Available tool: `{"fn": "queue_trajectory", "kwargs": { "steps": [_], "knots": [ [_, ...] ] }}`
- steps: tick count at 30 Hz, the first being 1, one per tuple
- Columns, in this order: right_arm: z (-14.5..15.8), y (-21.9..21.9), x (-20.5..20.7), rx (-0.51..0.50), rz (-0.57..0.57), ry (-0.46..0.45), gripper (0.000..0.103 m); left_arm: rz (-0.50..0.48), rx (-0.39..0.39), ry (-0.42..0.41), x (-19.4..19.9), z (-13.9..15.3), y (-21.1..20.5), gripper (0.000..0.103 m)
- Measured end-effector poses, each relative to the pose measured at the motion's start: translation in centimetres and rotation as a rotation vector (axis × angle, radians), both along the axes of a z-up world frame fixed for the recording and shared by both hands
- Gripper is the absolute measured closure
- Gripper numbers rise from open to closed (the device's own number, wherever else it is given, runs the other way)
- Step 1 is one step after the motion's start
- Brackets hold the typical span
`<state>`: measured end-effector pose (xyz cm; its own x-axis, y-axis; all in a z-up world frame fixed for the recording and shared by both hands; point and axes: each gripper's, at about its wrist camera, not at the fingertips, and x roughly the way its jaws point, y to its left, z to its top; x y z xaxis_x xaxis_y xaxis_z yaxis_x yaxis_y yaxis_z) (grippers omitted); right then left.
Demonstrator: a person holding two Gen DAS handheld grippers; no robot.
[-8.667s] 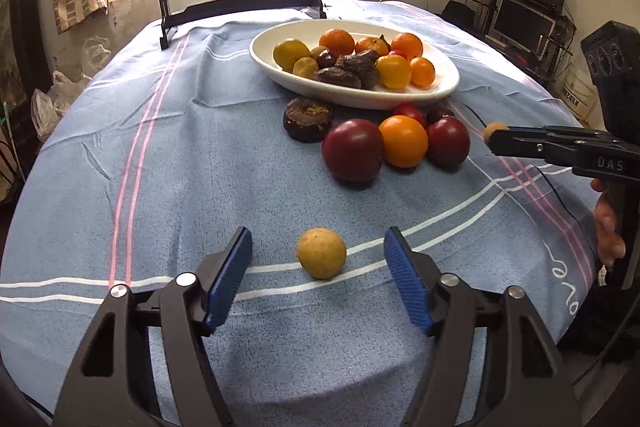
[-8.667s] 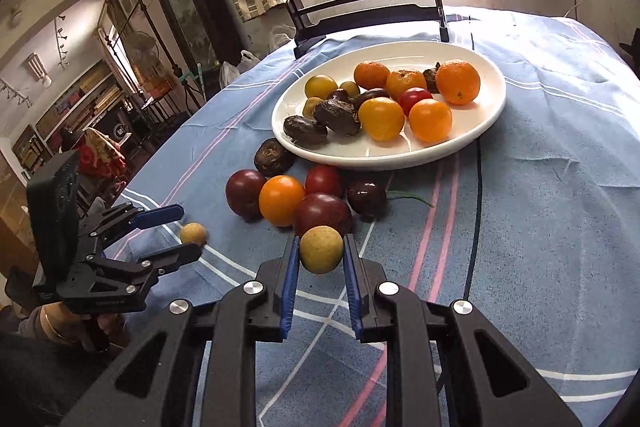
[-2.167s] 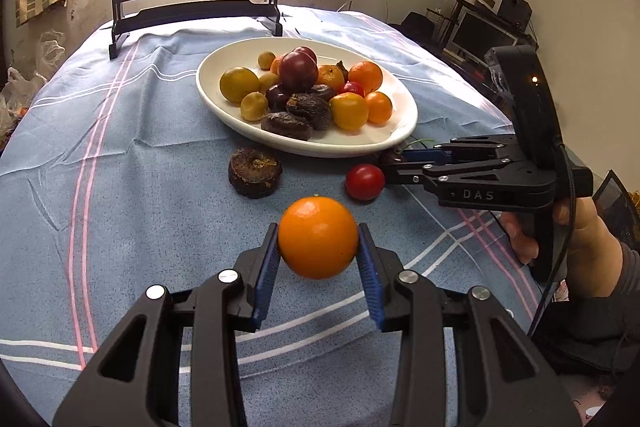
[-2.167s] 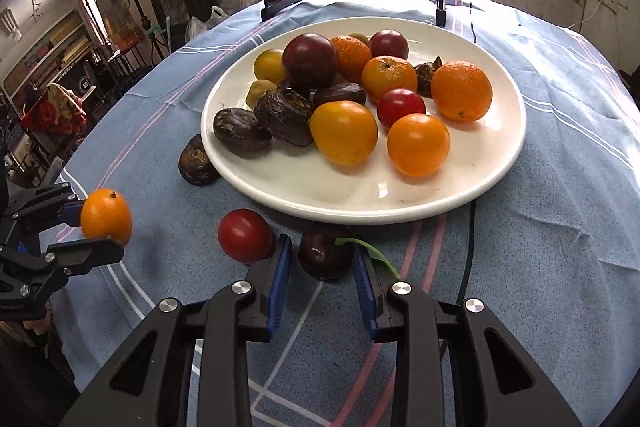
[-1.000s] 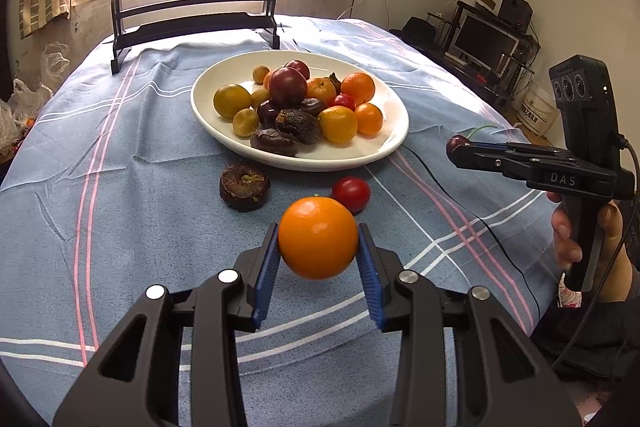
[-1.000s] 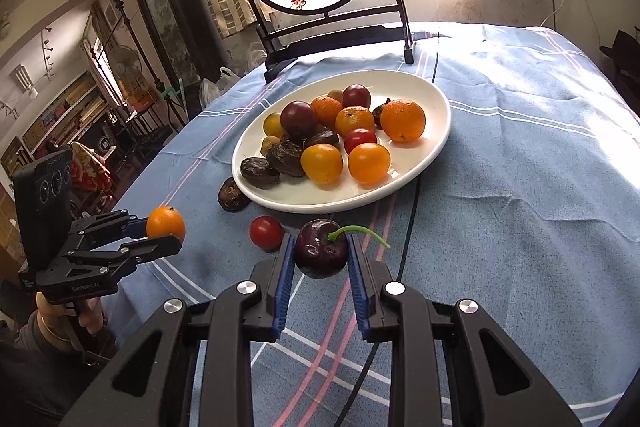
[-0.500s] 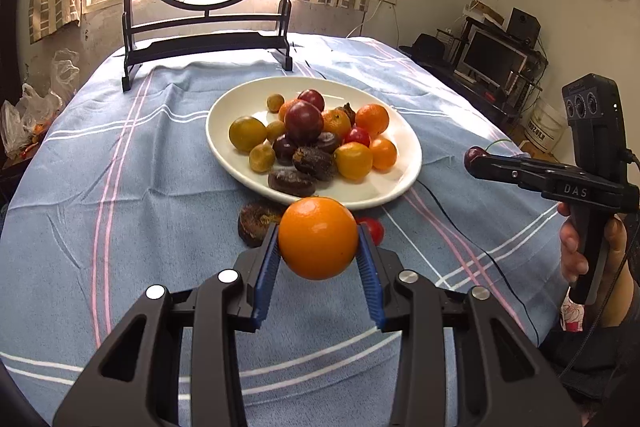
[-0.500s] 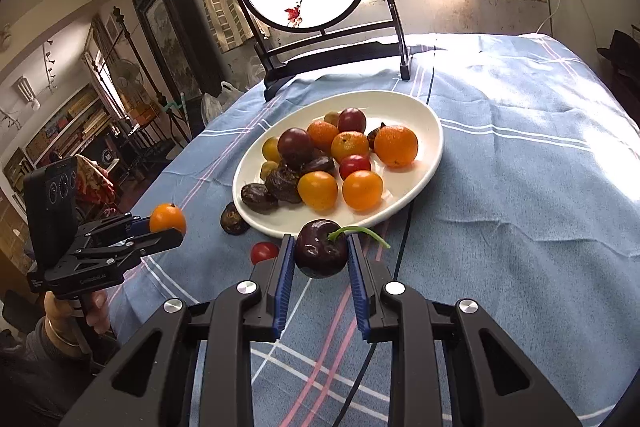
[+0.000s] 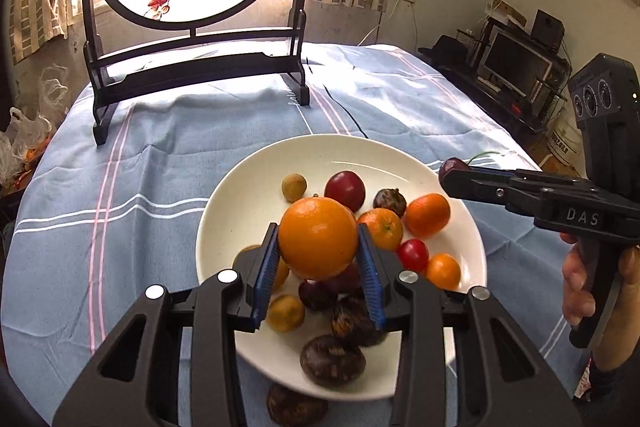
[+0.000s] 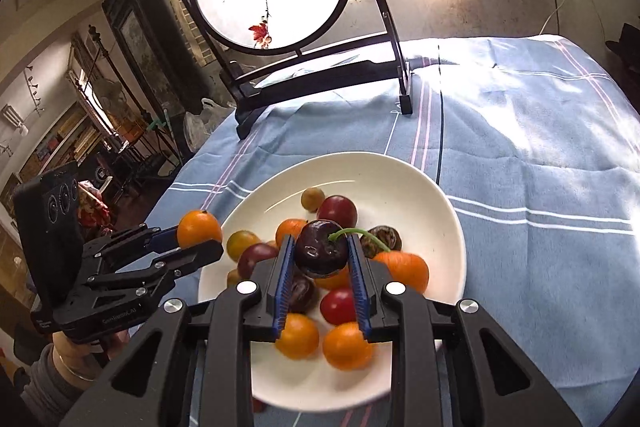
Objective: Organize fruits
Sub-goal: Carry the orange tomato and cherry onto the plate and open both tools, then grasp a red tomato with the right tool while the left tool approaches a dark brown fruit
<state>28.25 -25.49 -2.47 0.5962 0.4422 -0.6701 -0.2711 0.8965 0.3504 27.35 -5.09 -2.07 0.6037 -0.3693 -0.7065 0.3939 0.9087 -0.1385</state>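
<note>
**Both fruits now over the plate**

Half a second ago both claws hung short of the white plate (image 9: 256,187); now they are above its pile. The left claw (image 9: 318,259) is clamped on the orange (image 9: 318,237), though its jaws have just been opening a little — the blue pads still touch the fruit. The right claw (image 10: 320,267) is clamped on the dark cherry (image 10: 322,253), green stem trailing right. Both drops look imminent. One dark fruit (image 9: 296,407) remains on the table (image 9: 120,227), just beside the plate's near rim.
</note>
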Motion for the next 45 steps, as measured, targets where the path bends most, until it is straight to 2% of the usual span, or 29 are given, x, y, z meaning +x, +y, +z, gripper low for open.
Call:
{"fn": "queue_trajectory", "kwargs": {
  "steps": [1,3,5,7,9,12,15,17,19,22,25,33,41,44,45],
  "knots": [
    [-0.3,0.3,0.5,-0.006,-0.007,0.006,0.063,0.004,0.002,0.013,0.8,-0.4,-0.1,0.05],
    [-0.8,0.6,0.7,-0.018,-0.023,0.002,0.054,0.027,-0.006,0.034,1.7,-1.1,0.0,0.042],
    [-0.9,0.3,0.2,0.008,-0.016,0.009,0.054,0.036,-0.037,0.046,1.6,-1.1,0.6,0.042],
    [-0.8,0.0,-1.1,0.018,-0.011,0.0,0.054,0.036,-0.053,0.016,0.3,-0.4,1.2,0.042],
    [-0.7,-0.3,-2.9,0.015,0.0,-0.012,0.054,0.029,-0.002,-0.043,-2.0,0.2,1.2,0.04],
    [-0.9,-0.6,-6.0,0.012,0.02,-0.018,0.052,0.039,0.085,-0.106,-5.7,0.4,1.4,0.031],
    [-1.4,-0.3,-9.4,-0.004,0.037,-0.024,0.05,0.076,0.151,-0.148,-9.1,-0.3,2.0,0.03],
    [-1.9,0.4,-11.4,-0.033,0.051,-0.03,0.049,0.094,0.197,-0.171,-10.9,-1.1,2.3,0.025],
    [-2.7,1.6,-13.1,-0.057,0.076,-0.014,0.044,0.107,0.205,-0.168,-12.3,-1.7,2.9,0.019],
    [-4.1,3.8,-14.8,-0.074,0.136,0.022,0.042,0.13,0.194,-0.138,-13.1,-2.5,4.0,0.019],
    [-5.0,5.3,-15.5,-0.126,0.137,0.038,0.038,0.153,0.191,-0.114,-13.5,-2.9,4.9,0.019],
    [-6.2,6.7,-14.0,-0.169,0.076,0.084,0.037,0.17,0.2,-0.122,-14.8,-3.2,6.0,0.019],
    [-7.1,9.3,-12.1,-0.277,0.057,0.093,0.038,0.174,0.183,-0.119,-14.7,-3.2,6.4,0.018],
    [-7.2,9.7,-12.1,-0.309,0.058,0.087,0.058,0.178,0.185,-0.113,-14.7,-3.3,6.7,0.018],
    [-7.1,9.6,-12.2,-0.29,0.069,0.087,0.069,0.18,0.187,-0.113,-14.7,-3.3,6.8,0.018]
  ]
}}
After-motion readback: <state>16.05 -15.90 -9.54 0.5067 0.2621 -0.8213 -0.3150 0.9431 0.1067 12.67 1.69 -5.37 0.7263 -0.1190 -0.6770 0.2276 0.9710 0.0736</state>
